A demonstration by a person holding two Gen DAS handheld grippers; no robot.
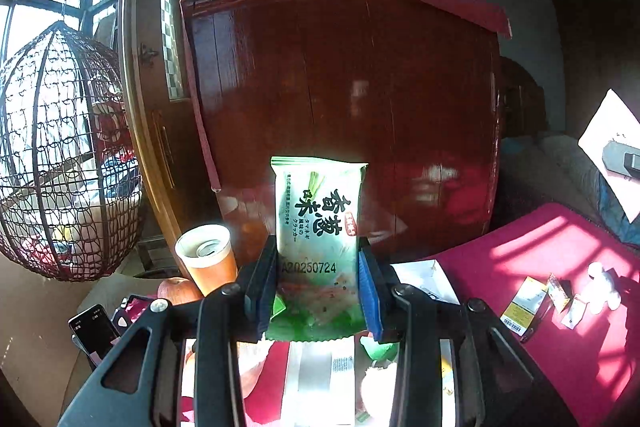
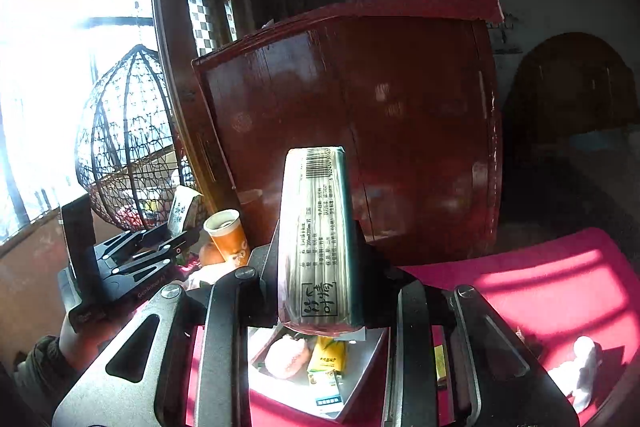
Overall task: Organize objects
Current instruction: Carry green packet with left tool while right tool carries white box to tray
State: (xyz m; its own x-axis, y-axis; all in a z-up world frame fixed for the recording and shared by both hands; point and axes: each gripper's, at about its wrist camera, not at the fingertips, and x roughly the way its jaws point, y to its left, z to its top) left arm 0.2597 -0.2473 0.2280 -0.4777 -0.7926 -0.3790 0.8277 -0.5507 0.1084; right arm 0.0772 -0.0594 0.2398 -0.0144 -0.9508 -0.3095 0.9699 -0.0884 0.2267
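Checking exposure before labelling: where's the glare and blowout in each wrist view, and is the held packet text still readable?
Left wrist: window bright, hard sun stripes on the red cloth, green snack packet top edge glaring, print readable. Right wrist: window fully blown out, tissue pack barcode and print legible, room at right very dark. Both show fisheye bending at edges.

Each black gripper (image 1: 318,291) has silver screws and blue pads (image 1: 370,297); a dark olive sleeve (image 2: 44,363) shows.
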